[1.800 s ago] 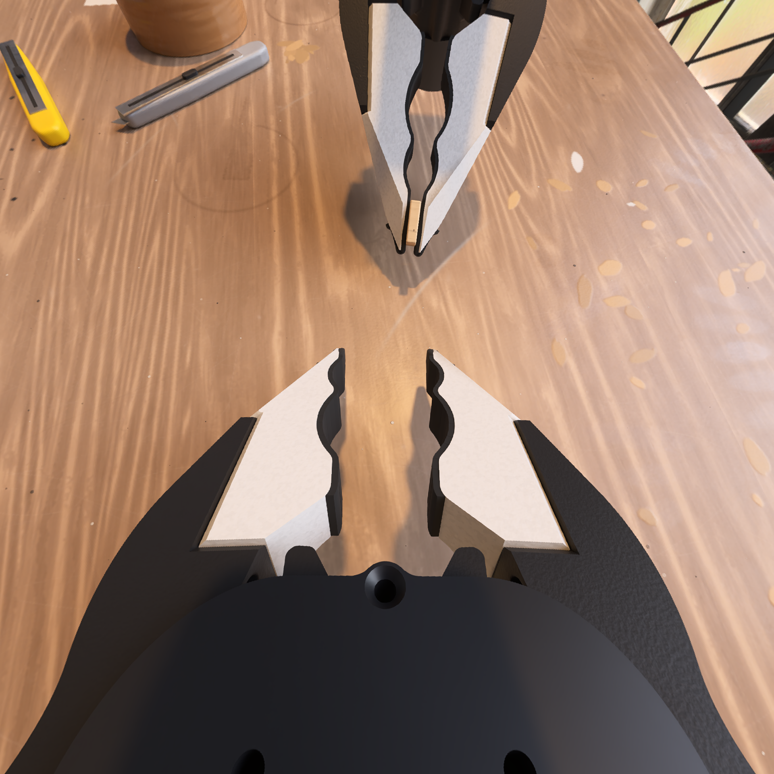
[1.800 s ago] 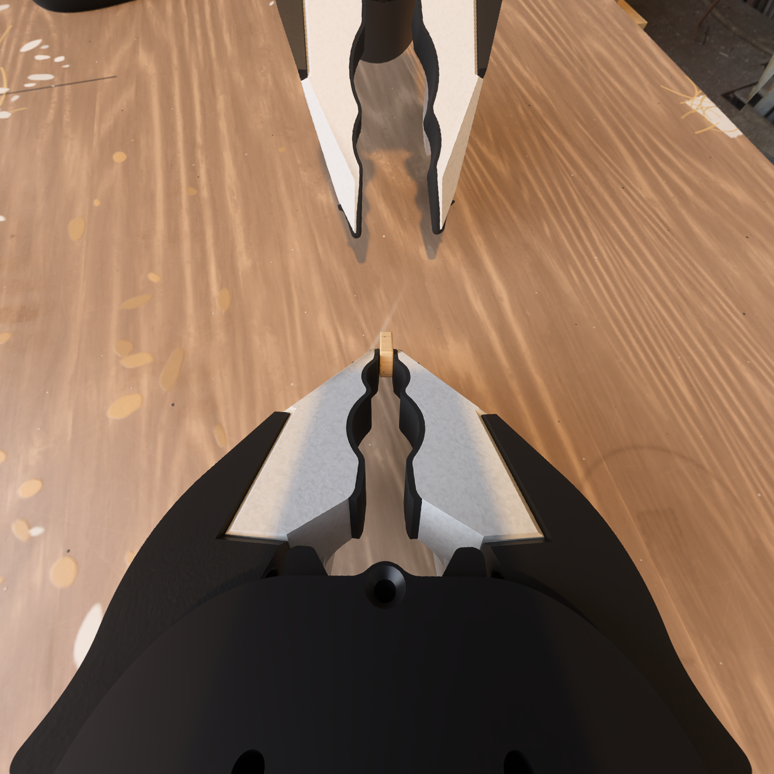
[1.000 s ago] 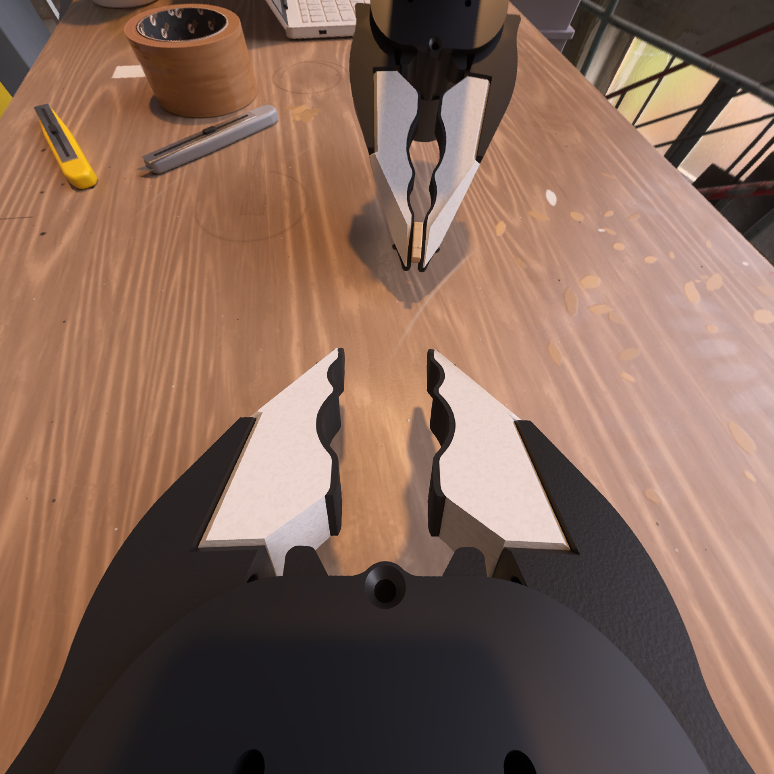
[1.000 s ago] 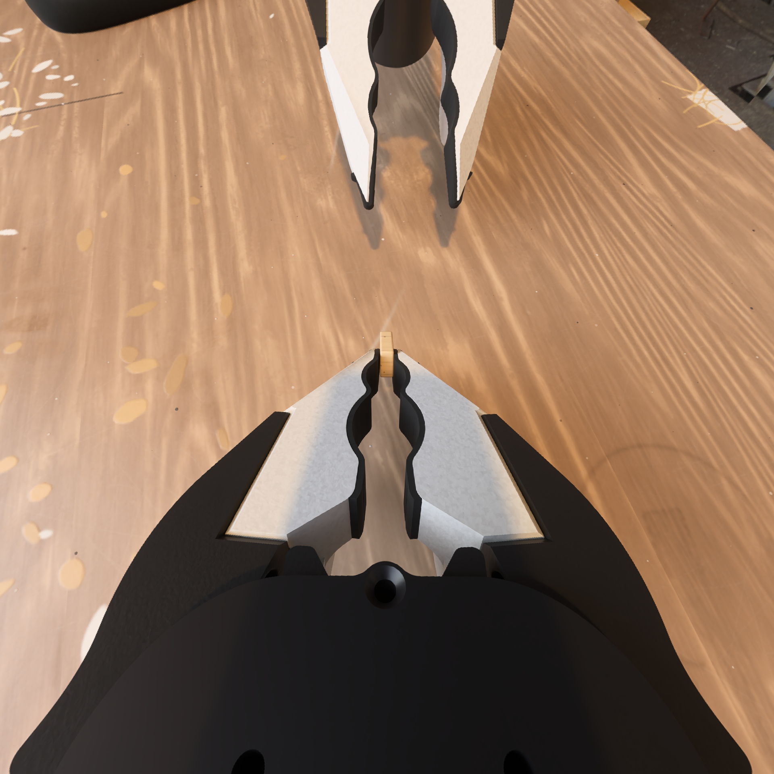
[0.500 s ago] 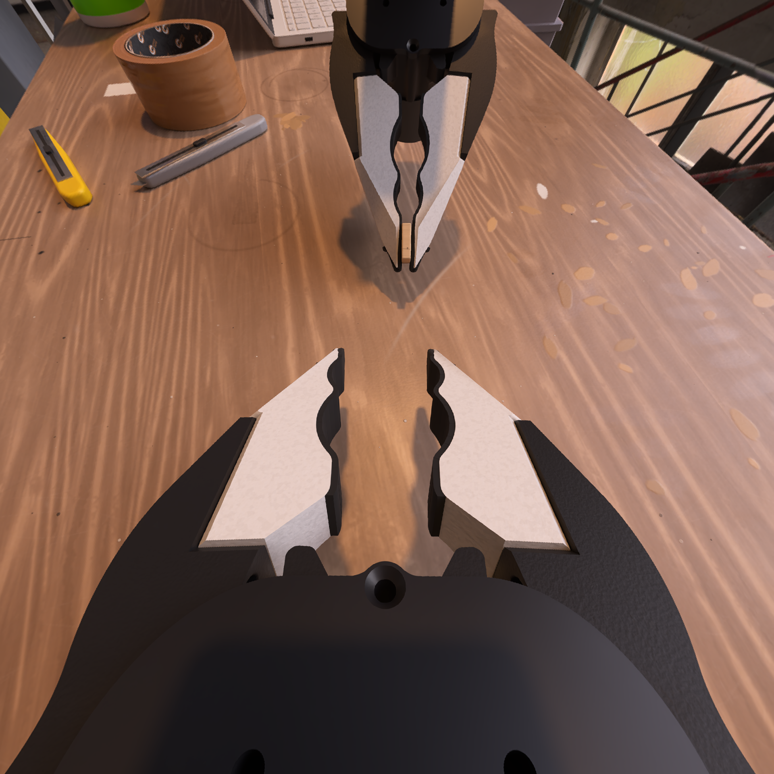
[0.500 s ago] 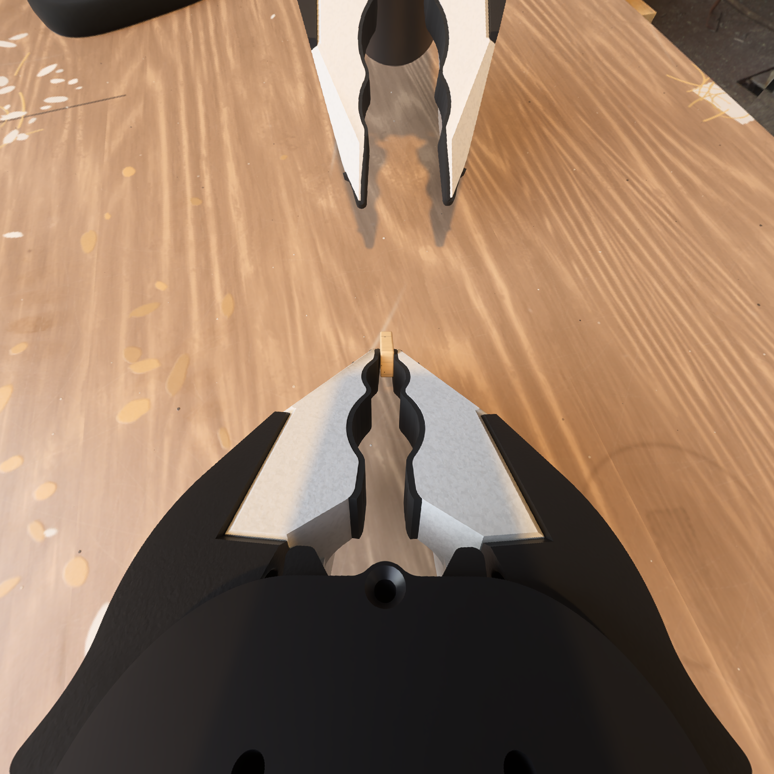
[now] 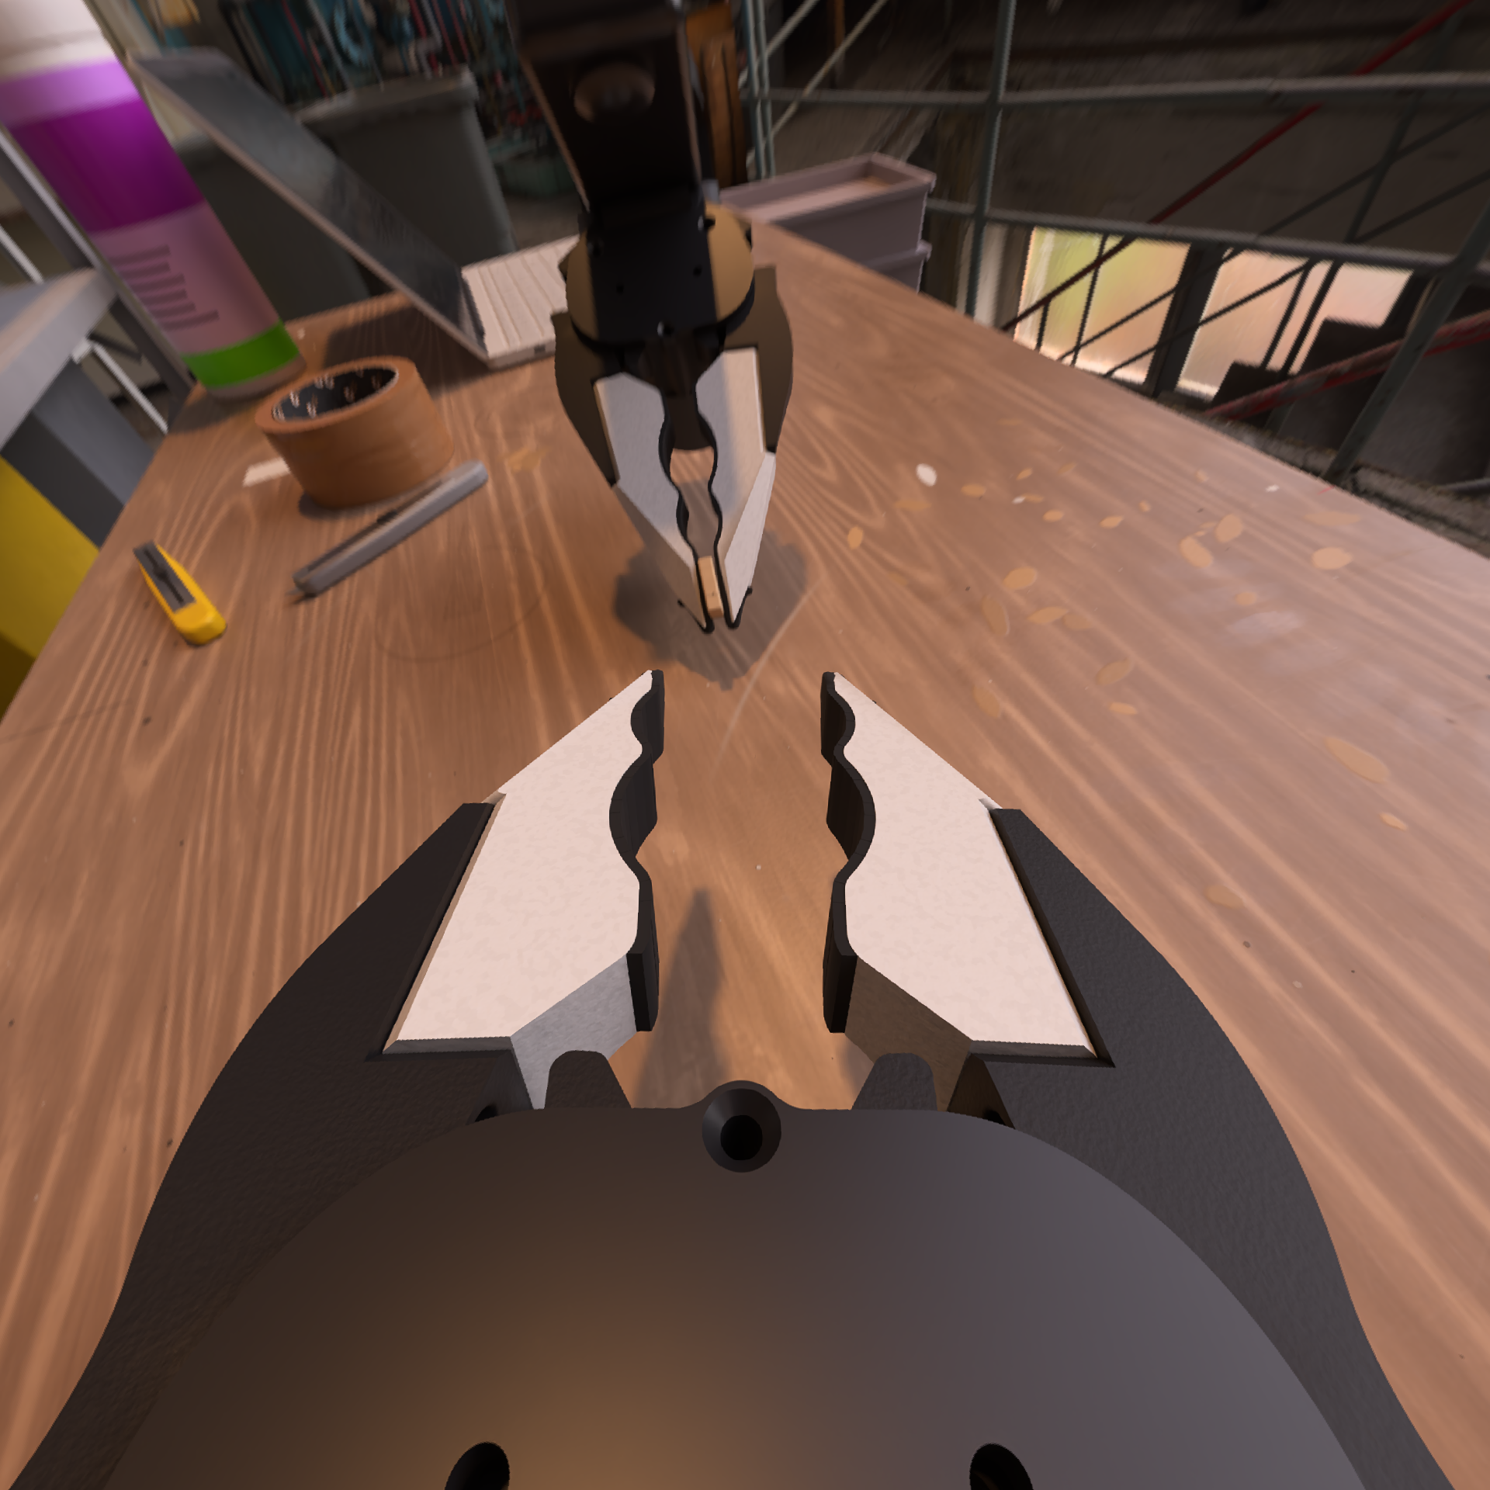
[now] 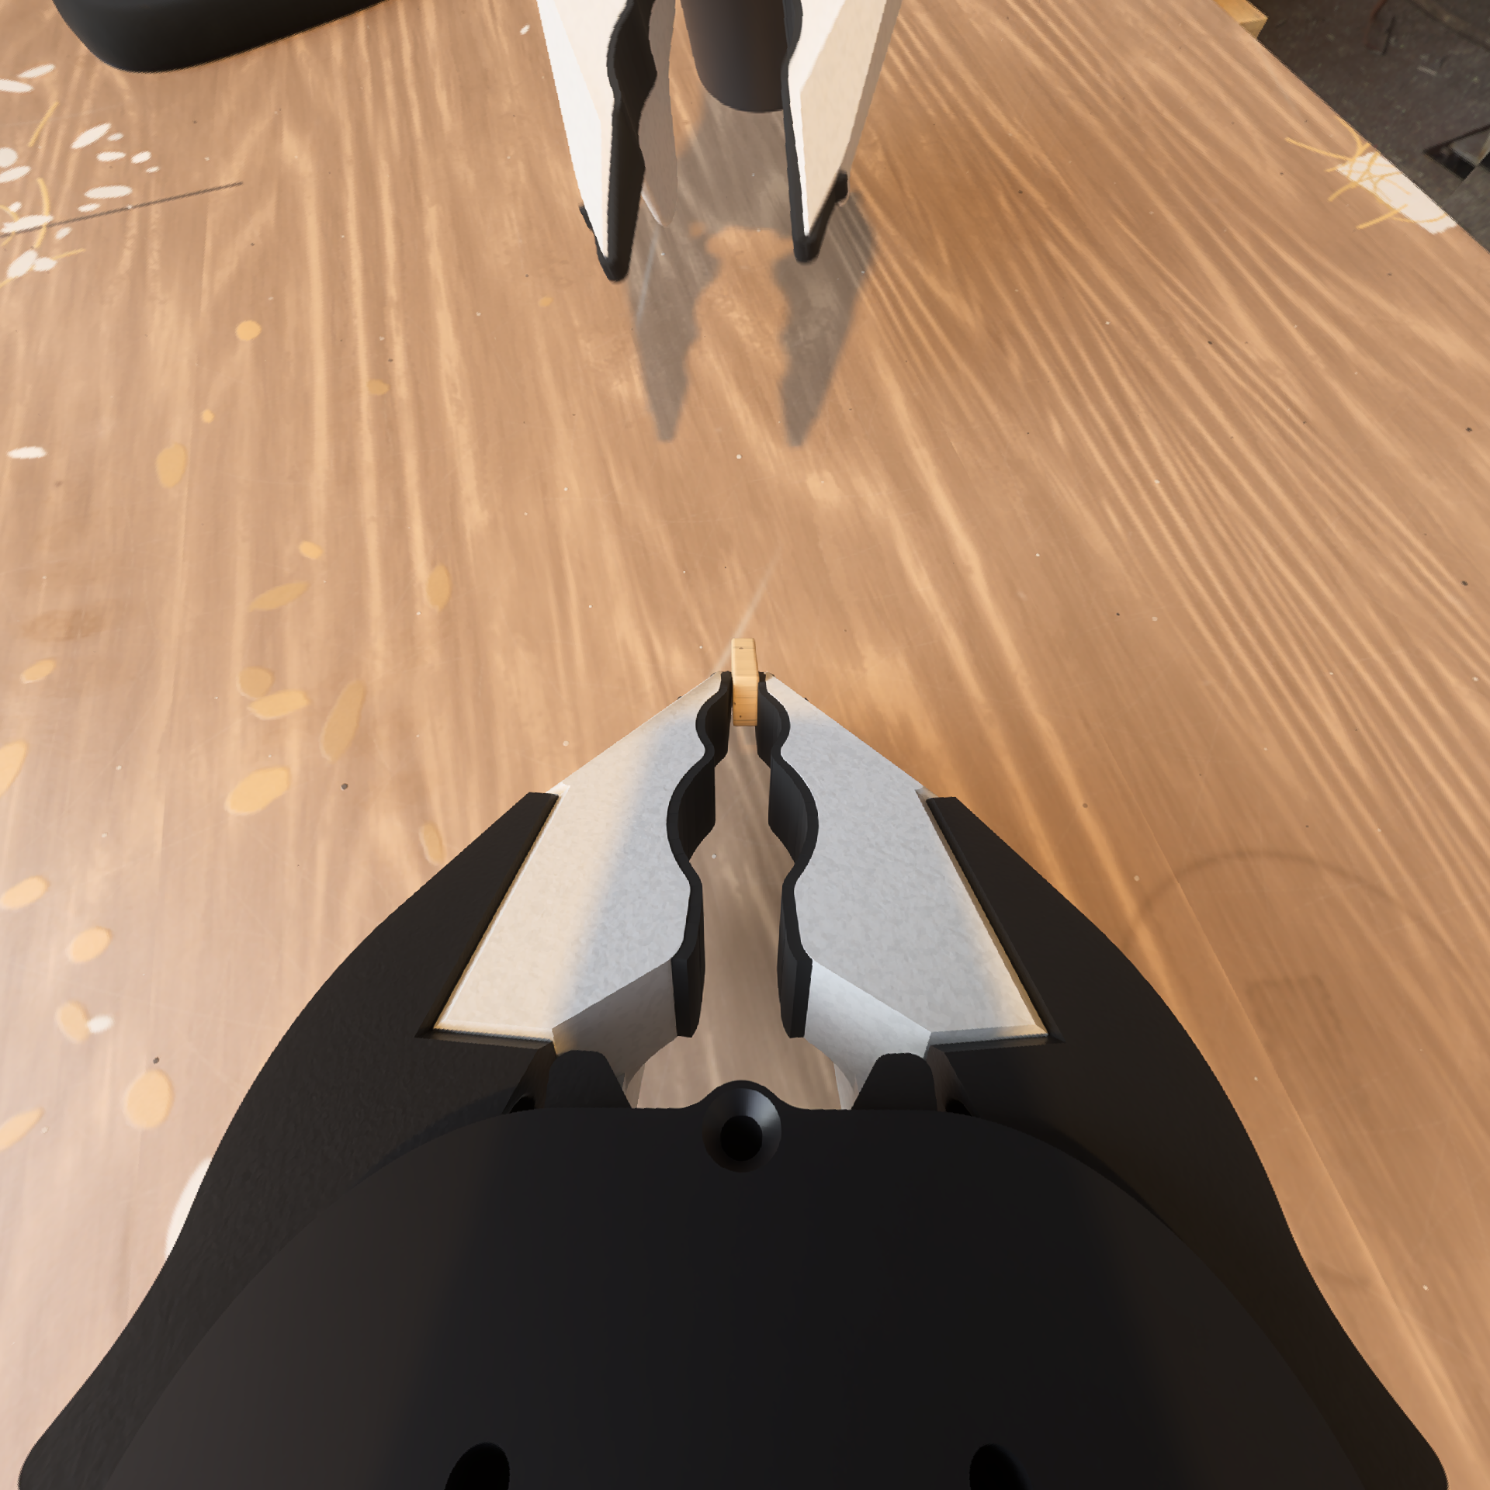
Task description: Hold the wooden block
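Note:
The wooden block is a thin pale slab clamped on edge between the tips of my right gripper, which is shut on it just above the wooden table. In the left wrist view the right gripper faces me with the block between its tips. My left gripper is open and empty, raised above the table, its tips a short way from the right gripper's tips. It also shows at the top of the right wrist view, jaws wide apart.
At the far left lie a roll of brown tape, a grey utility knife and a yellow cutter. A laptop and a purple and green bottle stand behind. Pale flecks dot the table's right side.
My left gripper has risen and tilted up, so more of the far table and background shows. The right gripper has kept still, shut on the block.

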